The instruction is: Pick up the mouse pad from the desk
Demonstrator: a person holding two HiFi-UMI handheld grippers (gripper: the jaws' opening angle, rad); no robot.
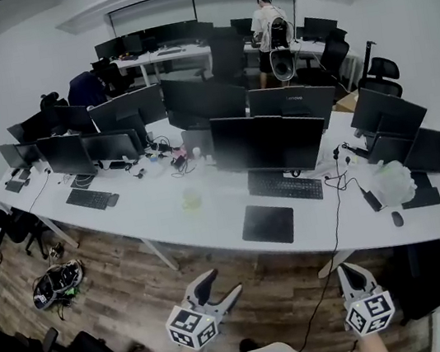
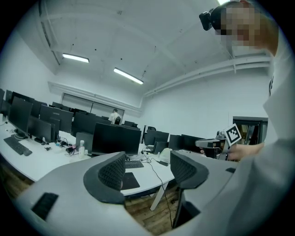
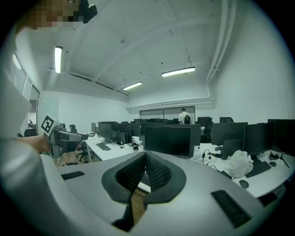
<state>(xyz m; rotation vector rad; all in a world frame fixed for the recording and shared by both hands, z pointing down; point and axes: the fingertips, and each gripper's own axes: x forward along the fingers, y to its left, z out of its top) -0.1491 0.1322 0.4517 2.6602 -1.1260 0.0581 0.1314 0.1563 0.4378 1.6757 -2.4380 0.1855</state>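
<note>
The dark square mouse pad [image 1: 268, 223] lies flat near the front edge of the long white desk [image 1: 202, 216], in front of a black keyboard [image 1: 284, 186]. Both grippers hang over the wood floor, short of the desk and apart from the pad. My left gripper [image 1: 224, 282] is open with nothing between its jaws; in the left gripper view the mouse pad [image 2: 129, 180] shows partly behind the left pad of that left gripper [image 2: 147, 168]. My right gripper [image 1: 349, 269] is shut on nothing, and its pads meet in the right gripper view [image 3: 145, 159].
Rows of dark monitors [image 1: 269, 142] stand behind the pad. A black cable [image 1: 333, 252] drops from the desk edge to the floor between the grippers. A white plastic bag [image 1: 394, 181] and a mouse [image 1: 397, 218] lie at the right. A person [image 1: 268, 25] stands far back.
</note>
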